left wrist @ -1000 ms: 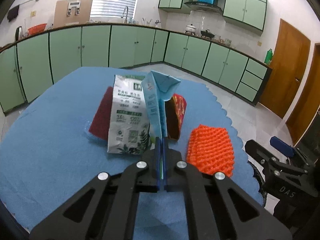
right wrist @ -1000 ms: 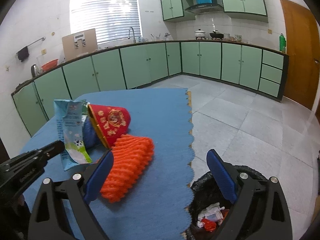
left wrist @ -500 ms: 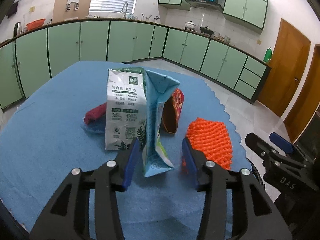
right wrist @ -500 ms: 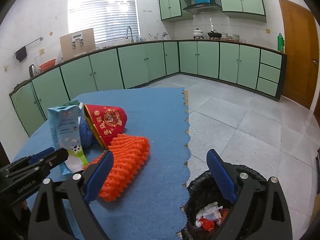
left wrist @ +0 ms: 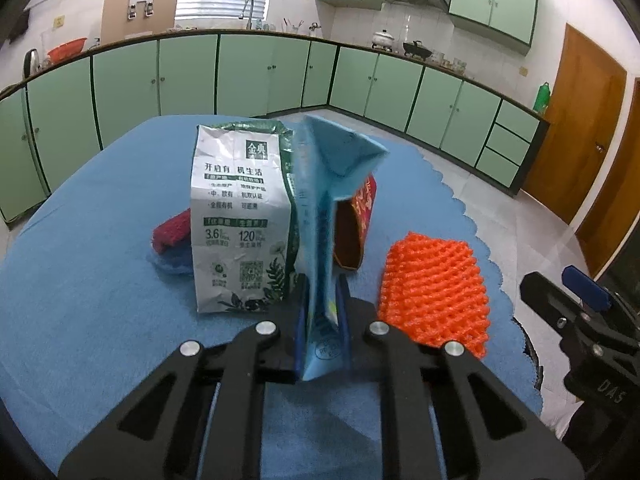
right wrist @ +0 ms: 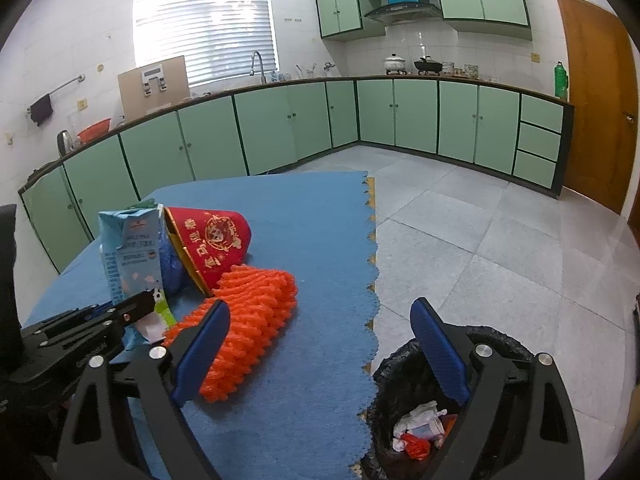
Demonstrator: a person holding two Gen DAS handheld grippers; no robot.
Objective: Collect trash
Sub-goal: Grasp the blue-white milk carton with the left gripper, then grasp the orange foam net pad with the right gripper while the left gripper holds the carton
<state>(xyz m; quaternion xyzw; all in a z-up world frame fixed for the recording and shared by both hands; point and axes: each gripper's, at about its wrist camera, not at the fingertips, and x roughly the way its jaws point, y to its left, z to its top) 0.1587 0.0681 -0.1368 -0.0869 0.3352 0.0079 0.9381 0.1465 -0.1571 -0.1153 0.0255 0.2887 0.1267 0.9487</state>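
The left claw (left wrist: 320, 320), spread around the blue carton (left wrist: 320, 216) half a second ago, has just been closing and now pinches its lower end. The carton stands upright, touching the white-green carton (left wrist: 240, 216) on the desk (left wrist: 80, 280). The right claw (right wrist: 320, 356) gapes empty near the bin (right wrist: 404, 392). Risk: the low pinch crumples the soft carton, letting it tip or slip.

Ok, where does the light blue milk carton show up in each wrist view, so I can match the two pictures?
Left wrist: the light blue milk carton stands centre frame, edge-on, its lower end pinched in the left gripper.
Right wrist: it stands at the left, broad face showing, beside the tipped red cup.
Shared landmark: the orange foam net, lying on the blue mat just right of the carton in both.
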